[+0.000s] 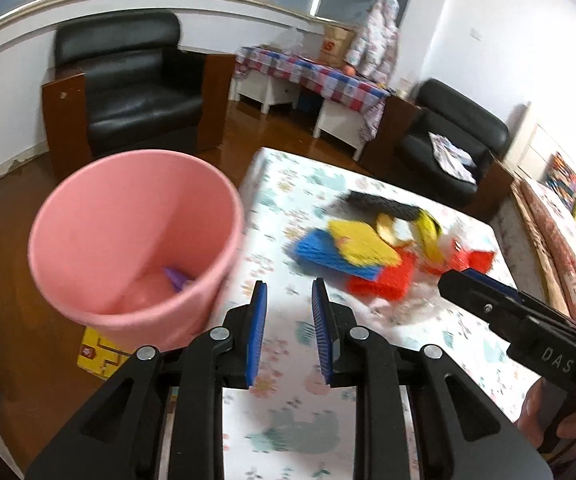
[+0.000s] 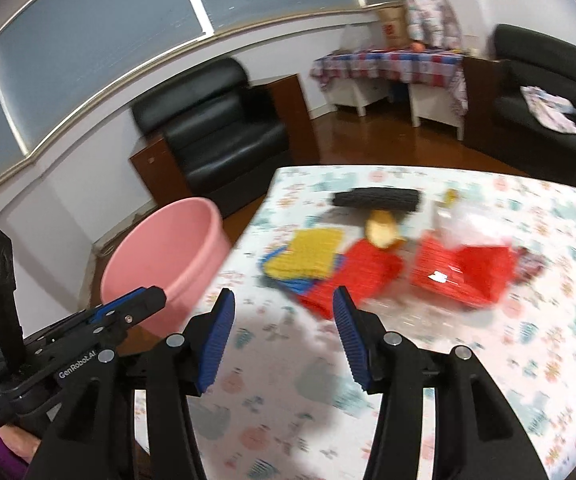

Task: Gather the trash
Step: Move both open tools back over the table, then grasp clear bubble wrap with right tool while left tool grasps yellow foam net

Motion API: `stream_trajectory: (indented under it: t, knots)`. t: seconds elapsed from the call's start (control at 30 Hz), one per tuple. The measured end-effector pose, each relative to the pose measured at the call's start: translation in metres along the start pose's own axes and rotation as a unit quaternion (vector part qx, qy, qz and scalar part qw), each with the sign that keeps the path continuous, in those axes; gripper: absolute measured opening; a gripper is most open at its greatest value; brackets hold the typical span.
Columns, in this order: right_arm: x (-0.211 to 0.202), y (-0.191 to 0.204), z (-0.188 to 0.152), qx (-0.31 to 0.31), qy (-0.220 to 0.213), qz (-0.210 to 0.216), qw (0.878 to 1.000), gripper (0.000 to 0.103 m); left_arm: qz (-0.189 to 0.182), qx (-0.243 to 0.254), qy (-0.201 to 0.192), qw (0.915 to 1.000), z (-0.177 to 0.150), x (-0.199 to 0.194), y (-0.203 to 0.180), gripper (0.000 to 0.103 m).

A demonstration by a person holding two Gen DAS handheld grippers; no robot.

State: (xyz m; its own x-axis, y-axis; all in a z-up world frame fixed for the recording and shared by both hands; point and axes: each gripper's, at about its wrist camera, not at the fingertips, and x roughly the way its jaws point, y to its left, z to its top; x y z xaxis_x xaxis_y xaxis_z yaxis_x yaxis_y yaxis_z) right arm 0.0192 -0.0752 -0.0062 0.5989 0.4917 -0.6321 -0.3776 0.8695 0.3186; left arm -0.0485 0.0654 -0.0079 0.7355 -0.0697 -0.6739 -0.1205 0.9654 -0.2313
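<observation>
A pink bin (image 1: 128,240) (image 2: 168,256) stands on the floor at the table's left edge, with a purple scrap (image 1: 178,278) inside. On the floral table (image 1: 307,360) lies a blurred pile: a banana peel (image 1: 427,232) (image 2: 381,228), clear plastic wrap (image 2: 459,220), a black ribbed piece (image 2: 375,198), and yellow (image 1: 363,244), blue (image 1: 315,248) and red (image 2: 463,272) flat pieces. My left gripper (image 1: 289,284) hovers open over the table beside the bin, nothing between its pads. My right gripper (image 2: 284,292) is open and empty, short of the pile.
Two black armchairs (image 1: 128,92) (image 2: 539,92) and a side table with a checked cloth (image 1: 315,72) stand beyond on the wooden floor. A yellow box (image 1: 96,354) lies on the floor under the bin's near side. A bed edge (image 1: 547,232) is at the right.
</observation>
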Motion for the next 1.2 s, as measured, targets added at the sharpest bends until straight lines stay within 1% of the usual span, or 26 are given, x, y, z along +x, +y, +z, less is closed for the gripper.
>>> stream_trajectory:
  t: [0.17,0.3,0.37,0.43,0.53,0.63,0.73,0.8,0.9,1.07,1.13,1.2]
  knots:
    - [-0.018,-0.022,-0.009,0.015,-0.008,-0.016,1.0,0.051,-0.023,0.002,0.023,0.9995,-0.007,0.008,-0.018,0.023]
    - [-0.03,-0.038,-0.015,0.023,-0.015,-0.023,0.999,0.051,-0.036,0.029,0.021,0.9987,-0.007,0.007,-0.036,0.023]
    - [-0.033,-0.046,-0.017,0.033,-0.018,-0.026,0.999,0.051,-0.04,0.042,0.027,0.998,-0.008,0.009,-0.045,0.023]
    - [-0.037,-0.055,-0.018,0.045,-0.023,-0.028,0.998,0.051,-0.043,0.055,0.042,0.9967,-0.011,0.014,-0.052,0.023]
    - [-0.042,-0.068,-0.019,0.06,-0.031,-0.034,0.997,0.051,-0.059,0.071,0.062,0.9938,-0.016,0.021,-0.061,0.023]
    - [-0.048,-0.079,-0.017,0.065,-0.043,-0.044,0.996,0.051,-0.046,0.086,0.074,0.9925,-0.019,0.026,-0.068,0.023]
    - [-0.05,-0.088,-0.014,0.072,-0.052,-0.048,0.995,0.051,-0.048,0.088,0.077,0.9919,-0.018,0.029,-0.07,0.023]
    - [-0.051,-0.096,-0.01,0.079,-0.058,-0.049,0.994,0.051,-0.059,0.079,0.065,0.993,-0.011,0.026,-0.066,0.023]
    - [-0.049,-0.104,-0.001,0.091,-0.061,-0.046,0.993,0.051,-0.06,0.076,0.055,0.9938,0.003,0.026,-0.067,0.023]
    - [-0.043,-0.117,0.023,0.1,-0.069,-0.046,0.991,0.051,-0.04,0.085,0.033,0.995,0.032,0.033,-0.069,0.023]
    - [-0.039,-0.119,0.035,0.097,-0.077,-0.046,0.991,0.051,-0.033,0.085,0.033,0.9953,0.043,0.041,-0.069,0.023]
    - [-0.033,-0.12,0.045,0.091,-0.079,-0.048,0.992,0.051,-0.03,0.08,0.041,0.9955,0.052,0.054,-0.067,0.023]
